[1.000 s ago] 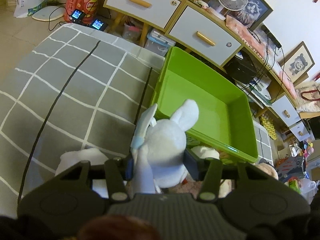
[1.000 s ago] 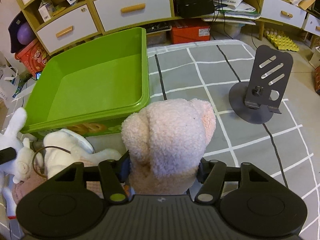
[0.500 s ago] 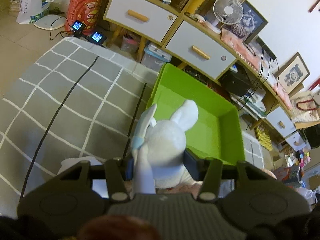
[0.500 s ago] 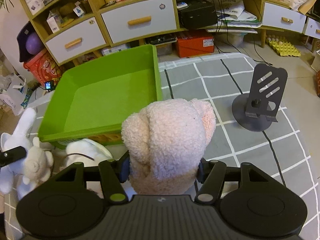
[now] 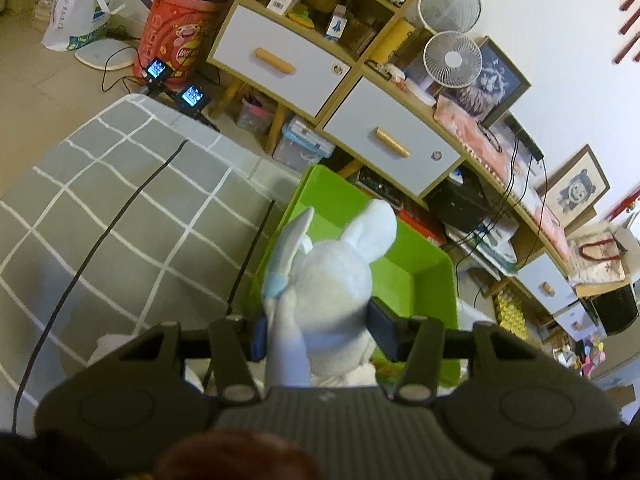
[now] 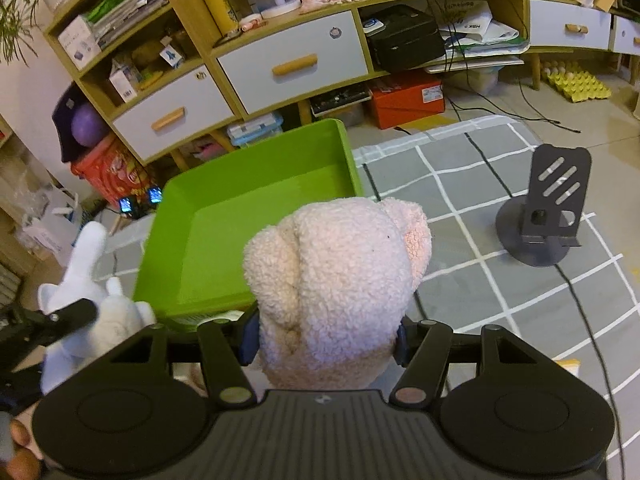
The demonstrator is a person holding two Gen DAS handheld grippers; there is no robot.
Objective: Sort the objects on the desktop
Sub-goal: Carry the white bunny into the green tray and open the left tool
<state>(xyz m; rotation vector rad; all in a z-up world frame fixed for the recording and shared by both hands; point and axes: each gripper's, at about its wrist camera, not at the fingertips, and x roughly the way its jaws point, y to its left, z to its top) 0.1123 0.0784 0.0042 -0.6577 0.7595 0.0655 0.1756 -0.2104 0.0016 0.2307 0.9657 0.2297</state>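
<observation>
My left gripper (image 5: 318, 330) is shut on a white plush rabbit (image 5: 328, 280) with long ears, held up in front of the green bin (image 5: 434, 276). My right gripper (image 6: 322, 338) is shut on a pink fleecy plush toy (image 6: 340, 276), lifted near the bin's (image 6: 248, 224) front right corner. The bin's inside looks bare. In the right wrist view the rabbit (image 6: 88, 280) and the left gripper's finger (image 6: 70, 314) show at the left edge. Another pale plush lies under the left gripper, mostly hidden.
A dark phone stand (image 6: 548, 216) sits on the grey checked rug (image 6: 480, 280) at right. Black cables (image 5: 100, 240) run across the rug. A wooden drawer unit (image 6: 292, 64) with cluttered shelves, boxes and fans stands behind the bin.
Both grippers have risen with their toys held. The bin and rug look smaller and lower in both views, and more of the shelving shows.
</observation>
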